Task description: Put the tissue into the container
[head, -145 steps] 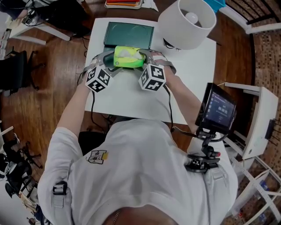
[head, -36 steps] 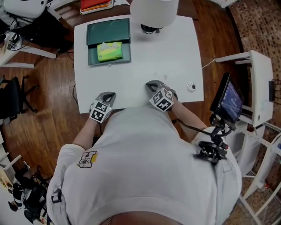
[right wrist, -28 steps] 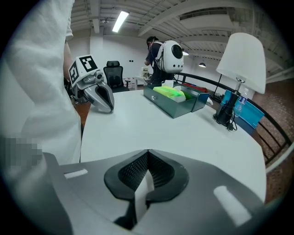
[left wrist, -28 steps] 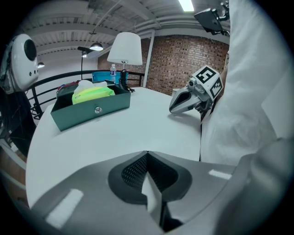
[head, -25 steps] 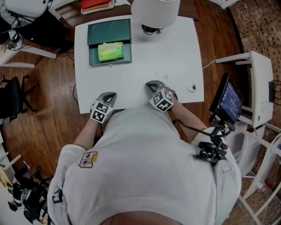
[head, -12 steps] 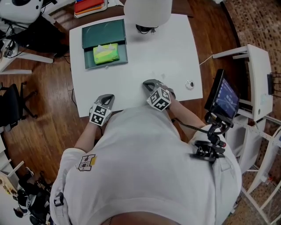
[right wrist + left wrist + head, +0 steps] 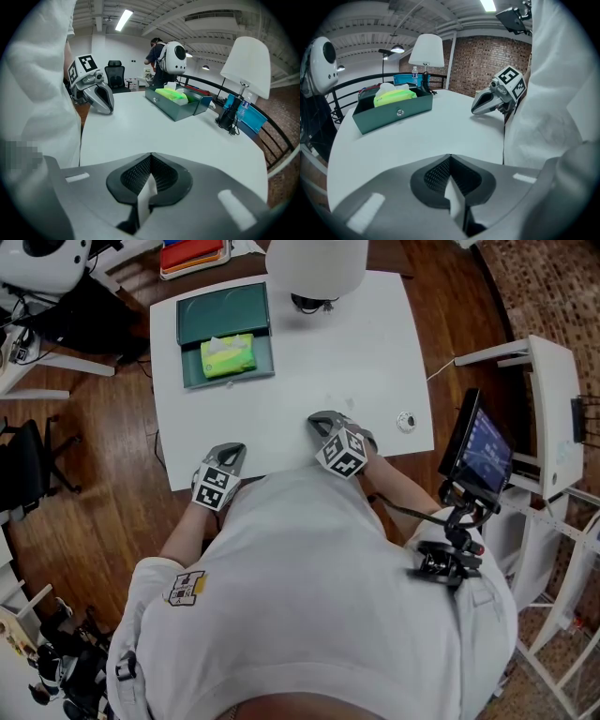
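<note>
Tissue pack [image 7: 229, 358] rests inside teal container [image 7: 223, 311] at upper left, well beyond left gripper [image 7: 232, 454] and right gripper [image 7: 321, 420], jaws pressed together.

The table [image 7: 319, 362] top is smooth, matt white. The container [image 7: 225, 313] looks like satin-painted metal, perhaps. The tissue pack [image 7: 228, 356] wears glossy plastic wrap. The floor [image 7: 94, 474] is polished wood.

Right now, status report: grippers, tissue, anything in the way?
Left gripper and right gripper shut, empty, at the table's near edge. Tissue pack sits in the green container. Nothing between them and it.
</note>
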Demonstrator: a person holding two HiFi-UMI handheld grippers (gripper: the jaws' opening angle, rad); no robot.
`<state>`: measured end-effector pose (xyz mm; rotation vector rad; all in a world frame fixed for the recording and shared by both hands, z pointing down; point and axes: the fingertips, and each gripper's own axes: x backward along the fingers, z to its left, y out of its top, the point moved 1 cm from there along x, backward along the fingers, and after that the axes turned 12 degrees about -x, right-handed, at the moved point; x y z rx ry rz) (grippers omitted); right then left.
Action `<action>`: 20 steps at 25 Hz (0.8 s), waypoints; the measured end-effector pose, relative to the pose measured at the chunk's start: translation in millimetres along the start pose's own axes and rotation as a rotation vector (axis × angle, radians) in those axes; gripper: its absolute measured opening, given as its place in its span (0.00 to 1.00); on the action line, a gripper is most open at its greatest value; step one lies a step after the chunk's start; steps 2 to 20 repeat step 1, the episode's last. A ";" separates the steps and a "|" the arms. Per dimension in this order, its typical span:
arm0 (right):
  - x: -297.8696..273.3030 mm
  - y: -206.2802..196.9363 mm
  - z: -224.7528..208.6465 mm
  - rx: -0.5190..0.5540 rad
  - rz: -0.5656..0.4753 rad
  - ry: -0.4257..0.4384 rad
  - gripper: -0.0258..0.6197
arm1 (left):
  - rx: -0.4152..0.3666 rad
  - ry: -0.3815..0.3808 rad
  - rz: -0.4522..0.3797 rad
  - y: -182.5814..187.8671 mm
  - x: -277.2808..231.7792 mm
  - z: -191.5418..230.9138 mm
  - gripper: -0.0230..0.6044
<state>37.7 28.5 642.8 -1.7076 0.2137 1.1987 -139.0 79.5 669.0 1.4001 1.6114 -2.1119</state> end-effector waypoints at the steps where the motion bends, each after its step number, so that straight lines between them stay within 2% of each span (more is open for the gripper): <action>1: 0.1 -0.5 -0.3 0.001 0.001 0.000 0.04 | -0.002 -0.001 0.000 -0.2 0.0 -0.4 0.05; 20: 0.1 -0.5 -0.3 0.001 0.001 0.000 0.04 | -0.002 -0.001 0.000 -0.2 0.0 -0.4 0.05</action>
